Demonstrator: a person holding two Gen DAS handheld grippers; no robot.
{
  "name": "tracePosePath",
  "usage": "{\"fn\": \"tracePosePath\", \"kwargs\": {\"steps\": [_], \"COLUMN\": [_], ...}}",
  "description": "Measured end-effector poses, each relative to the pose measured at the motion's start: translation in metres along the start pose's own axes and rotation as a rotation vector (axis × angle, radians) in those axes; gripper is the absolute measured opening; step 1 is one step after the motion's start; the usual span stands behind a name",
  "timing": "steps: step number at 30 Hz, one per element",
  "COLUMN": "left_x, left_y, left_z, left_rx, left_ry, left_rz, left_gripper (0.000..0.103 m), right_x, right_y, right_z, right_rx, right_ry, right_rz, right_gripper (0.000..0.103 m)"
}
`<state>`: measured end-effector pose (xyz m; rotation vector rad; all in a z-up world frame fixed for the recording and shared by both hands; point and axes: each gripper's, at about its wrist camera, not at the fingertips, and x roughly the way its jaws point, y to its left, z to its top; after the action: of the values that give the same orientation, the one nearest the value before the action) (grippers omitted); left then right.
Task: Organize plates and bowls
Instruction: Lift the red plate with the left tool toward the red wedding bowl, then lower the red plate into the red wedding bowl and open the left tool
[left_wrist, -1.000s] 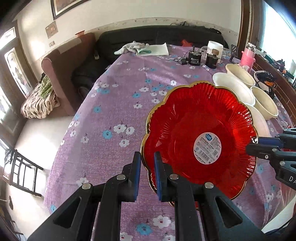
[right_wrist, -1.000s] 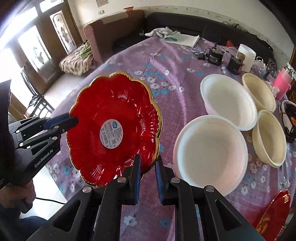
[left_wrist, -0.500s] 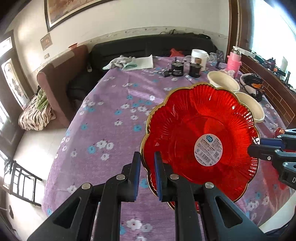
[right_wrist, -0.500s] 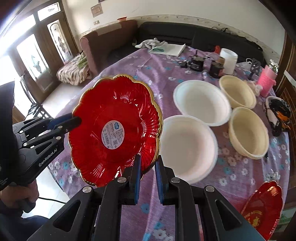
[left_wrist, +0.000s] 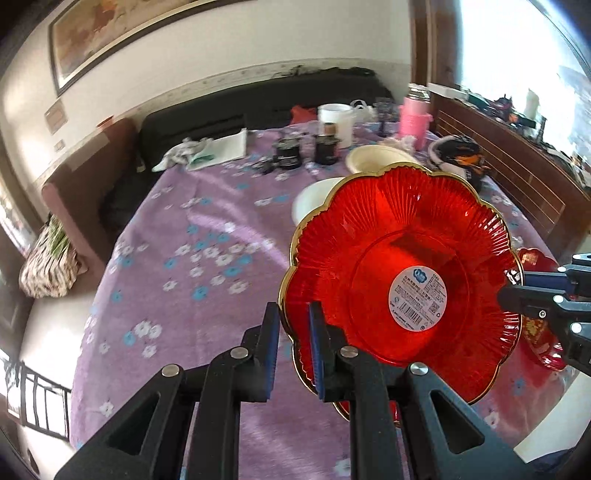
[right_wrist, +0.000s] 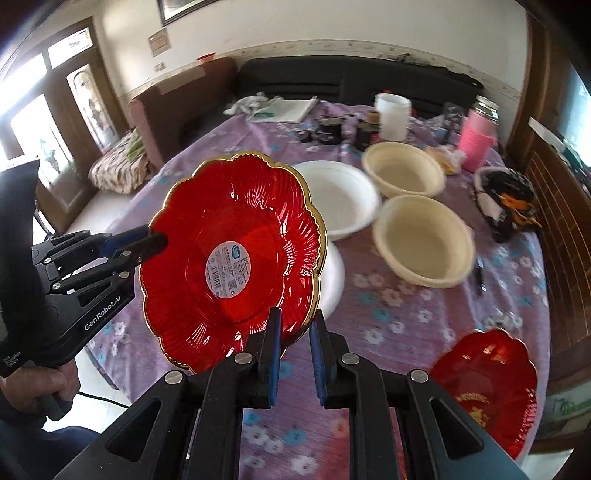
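Note:
A red scalloped plate (left_wrist: 369, 258) with a gold rim and a white sticker hangs tilted above the purple flowered tablecloth (left_wrist: 207, 280). My left gripper (left_wrist: 293, 339) is shut on its left rim. My right gripper (right_wrist: 295, 339) is shut on the red plate's (right_wrist: 258, 229) near-right rim. Each view shows the other gripper clamped on the opposite rim, the right gripper (left_wrist: 517, 290) and the left gripper (right_wrist: 155, 242). A second red plate (right_wrist: 484, 380) lies at the near right. Two white plates (right_wrist: 336, 199) and two cream bowls (right_wrist: 424, 243) sit beyond.
At the far end stand a white cup (right_wrist: 393, 114), dark jars (right_wrist: 330, 129) and a pink bottle (right_wrist: 476, 144). A black and orange object (right_wrist: 506, 199) lies at the right. A wooden cabinet (right_wrist: 561, 229) borders the table's right side. A hand (right_wrist: 40, 384) holds the left gripper.
Both grippers have risen with the red plate and carried it toward the near right. The second red plate has come further into view. Both grips are unchanged.

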<state>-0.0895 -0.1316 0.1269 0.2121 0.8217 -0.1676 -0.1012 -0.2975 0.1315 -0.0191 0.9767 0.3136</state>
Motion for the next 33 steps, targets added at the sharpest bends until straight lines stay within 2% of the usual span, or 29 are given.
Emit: {"fn": "tracePosePath", "kwargs": {"steps": [7,17,23,29,33], "left_x": [0.009,0.026,0.043,0.062,0.063], "left_y": [-0.057,-0.157,-0.217,-0.252,-0.268], "left_z": [0.016,0.026,0.020,0.008,0.002], "left_rx": [0.104,0.312,0.418,0.473,0.528], "left_ry": [-0.002,0.021,0.068,0.140,0.134], "left_rz": [-0.070,-0.197,-0.277,-0.327,-0.315], "left_gripper": [0.015,0.016,0.017,0.019,0.030], "right_x": [-0.019,-0.046,-0.060,-0.061,-0.056], "right_y": [-0.048,-0.127,-0.168,-0.193,-0.203], "right_z": [-0.019,-0.072,-0.110,-0.136,-0.146], "right_rx": [0.095,0.297,0.422,0.490,0.522], "right_ry": [-0.001,0.031,0.065,0.111,0.137], "right_rz": [-0.048,-0.128,-0.186,-0.224,-0.204], "right_gripper": [0.016,0.016,0.016,0.016,0.016]}}
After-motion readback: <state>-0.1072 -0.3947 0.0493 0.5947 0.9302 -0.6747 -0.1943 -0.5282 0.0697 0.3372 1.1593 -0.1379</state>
